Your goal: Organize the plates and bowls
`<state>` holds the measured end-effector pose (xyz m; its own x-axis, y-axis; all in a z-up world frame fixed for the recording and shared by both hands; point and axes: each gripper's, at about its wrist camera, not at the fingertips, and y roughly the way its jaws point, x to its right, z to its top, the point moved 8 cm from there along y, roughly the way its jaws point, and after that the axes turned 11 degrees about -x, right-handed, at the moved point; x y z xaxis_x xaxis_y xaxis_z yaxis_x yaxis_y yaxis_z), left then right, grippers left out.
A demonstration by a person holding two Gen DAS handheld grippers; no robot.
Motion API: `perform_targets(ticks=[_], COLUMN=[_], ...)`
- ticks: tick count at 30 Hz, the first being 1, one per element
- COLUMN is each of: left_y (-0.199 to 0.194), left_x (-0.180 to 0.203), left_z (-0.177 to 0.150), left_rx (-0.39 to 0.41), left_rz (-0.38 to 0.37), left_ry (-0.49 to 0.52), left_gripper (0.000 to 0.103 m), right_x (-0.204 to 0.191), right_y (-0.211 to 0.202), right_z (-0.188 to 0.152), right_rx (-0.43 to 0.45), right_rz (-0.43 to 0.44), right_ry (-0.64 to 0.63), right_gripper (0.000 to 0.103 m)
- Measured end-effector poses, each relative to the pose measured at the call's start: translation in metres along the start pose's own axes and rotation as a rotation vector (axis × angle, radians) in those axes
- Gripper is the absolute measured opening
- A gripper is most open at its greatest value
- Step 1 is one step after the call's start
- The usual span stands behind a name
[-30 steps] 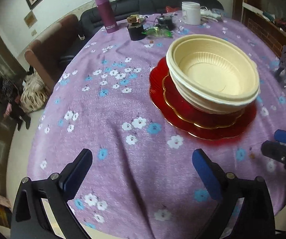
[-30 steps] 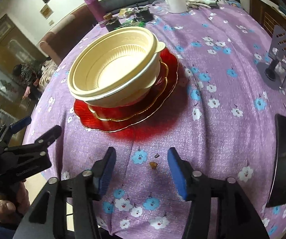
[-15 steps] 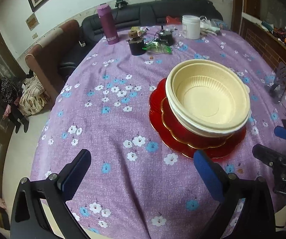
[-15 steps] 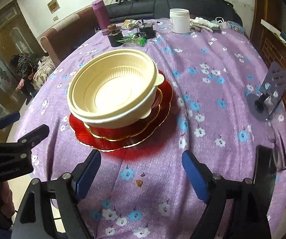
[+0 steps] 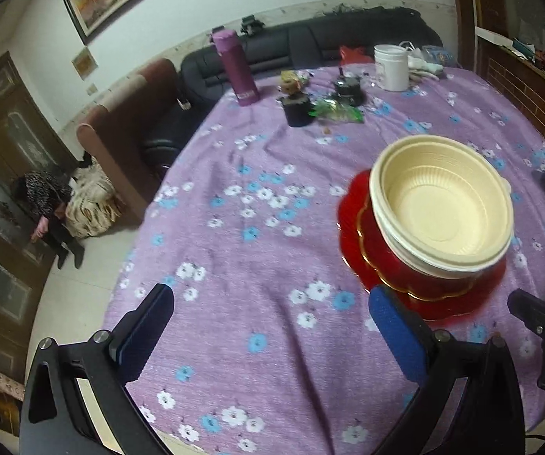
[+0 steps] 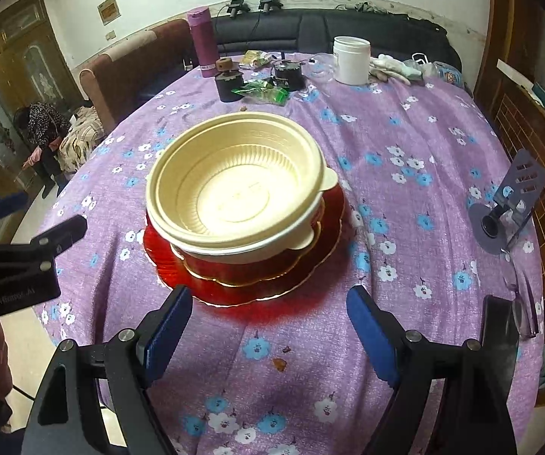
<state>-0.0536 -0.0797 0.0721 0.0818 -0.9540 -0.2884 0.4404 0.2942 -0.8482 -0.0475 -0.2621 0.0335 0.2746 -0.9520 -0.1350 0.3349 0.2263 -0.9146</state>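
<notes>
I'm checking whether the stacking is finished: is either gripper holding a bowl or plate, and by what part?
Nothing is held. The left gripper and right gripper are both open over the tablecloth, apart from the cream bowls stacked on red plates.

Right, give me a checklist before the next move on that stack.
1. Left claw empty, jaws apart: ok.
2. Right claw empty, jaws apart: ok.
3. Bowls nested: ok, though the top one sits slightly askew.
4. Bowls resting on red plates: ok.
5. Plates flat on the tablecloth: ok.
6. How many bowls and plates are in the stack: cannot tell.
</notes>
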Motion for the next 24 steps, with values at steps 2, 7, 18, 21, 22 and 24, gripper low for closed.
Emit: perform_targets(ticks=[2,7,18,21,22,24], left_y=[0.0,-0.004,-0.003,-0.002,-0.002,-0.002], left_x=[-0.002,-0.012,-0.01,-0.01,-0.01,-0.009], left_z=[-0.001,-0.003,-0.005,-0.006,-0.006,-0.006], left_rx=[0.002,0.019,0.001,-0.002,-0.003,-0.002], left_rz=[0.002,0.097,0.074,0.084,0.083,0.082], left_ry=[-0.001,0.006,0.009,0.008,0.009,0.01], left_gripper=[0.103,0.103,0.103,0.103,0.103,0.103], right_x=[-0.004,-0.009,-0.013,-0.013,-0.013,-0.012], right_y=[-0.001,-0.002,-0.003,-0.004,-0.004,-0.004], right_z=[0.0,-0.002,-0.007,-0.007,-0.007,-0.006], right_rx=[0.01,0.023,0.028,0.029,0.03,0.03], right_rz=[0.003,0.011,0.012,0.014,0.012,0.013], right_ry=[-0.004,-0.006,-0.015,-0.013,-0.014,-0.015], right_gripper=[0.087,0.087,0.087,0.087,0.087,0.087])
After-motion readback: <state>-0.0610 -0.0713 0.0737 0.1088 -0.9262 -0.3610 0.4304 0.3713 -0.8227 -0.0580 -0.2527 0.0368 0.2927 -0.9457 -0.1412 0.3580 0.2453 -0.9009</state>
